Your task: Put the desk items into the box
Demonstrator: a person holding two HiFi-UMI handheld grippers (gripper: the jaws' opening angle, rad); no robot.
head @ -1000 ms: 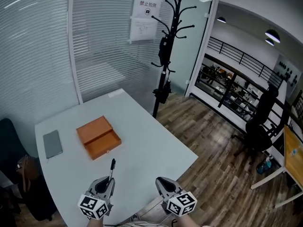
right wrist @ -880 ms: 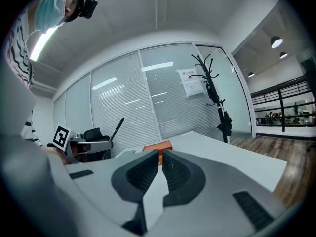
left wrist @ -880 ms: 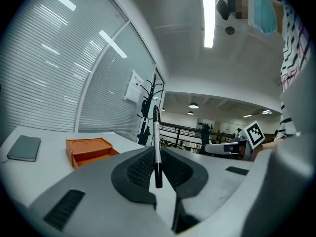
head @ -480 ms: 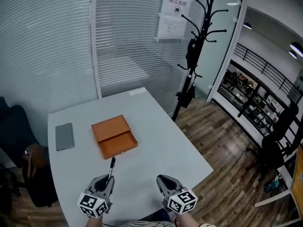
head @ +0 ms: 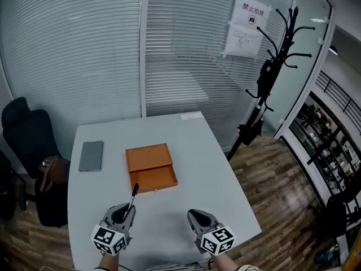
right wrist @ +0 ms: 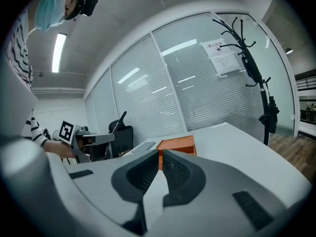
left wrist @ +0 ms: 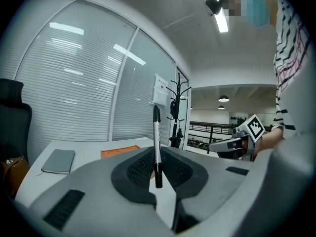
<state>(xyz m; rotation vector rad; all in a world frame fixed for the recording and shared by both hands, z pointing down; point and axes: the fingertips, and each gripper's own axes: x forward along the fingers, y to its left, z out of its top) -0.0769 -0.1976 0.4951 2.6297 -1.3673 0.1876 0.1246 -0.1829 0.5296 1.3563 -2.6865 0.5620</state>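
Left tool (head: 125,212) (clamping pen (head: 133,194)) near table edge (head: 71,219), box (head: 151,167) apart.

The left gripper (head: 125,212) is covering the lower end of the pen (head: 133,193) in the head view, and the wall notice (head: 248,24) is showing print too small to read.
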